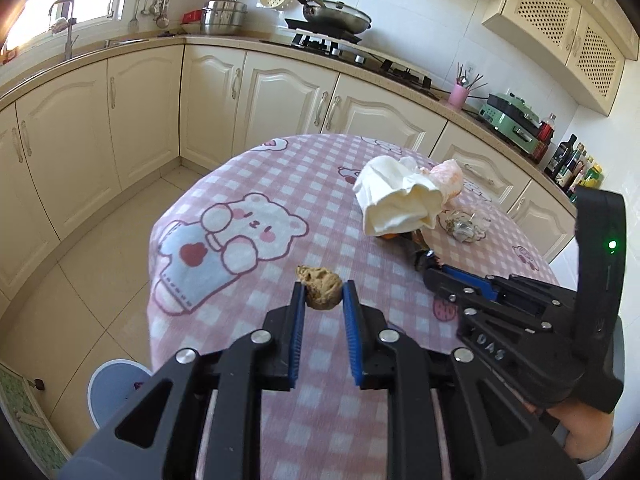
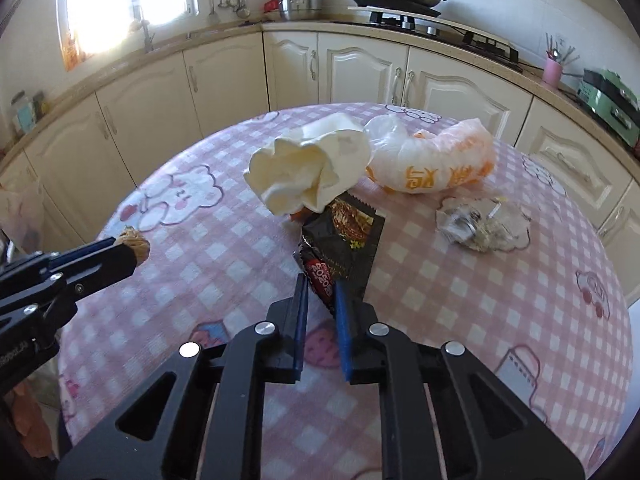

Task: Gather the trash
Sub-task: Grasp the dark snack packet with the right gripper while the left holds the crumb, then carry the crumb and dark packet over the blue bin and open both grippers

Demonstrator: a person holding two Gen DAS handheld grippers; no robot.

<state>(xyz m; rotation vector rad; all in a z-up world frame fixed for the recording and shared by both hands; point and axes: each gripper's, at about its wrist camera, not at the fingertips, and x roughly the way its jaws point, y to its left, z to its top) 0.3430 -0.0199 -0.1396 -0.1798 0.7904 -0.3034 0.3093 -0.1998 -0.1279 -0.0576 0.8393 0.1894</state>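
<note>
Left gripper [image 1: 323, 294]: two blue fingers [image 1: 298, 308] clamped on one brown crumpled lump [image 1: 320, 291], at lower centre of the left view. Right gripper [image 2: 320, 290]: two fingers [image 2: 343, 312] pinched on the red end of one black snack wrapper [image 2: 344, 242], at centre of the right view. Beyond, on the pink checked table [image 2: 460, 300]: one cream crumpled napkin [image 2: 308, 170], one white-and-orange plastic bag [image 2: 436, 164], one clear crushed wrapper [image 2: 480, 224] at right. One pale bin [image 1: 116, 390] on the floor, lower left.
</note>
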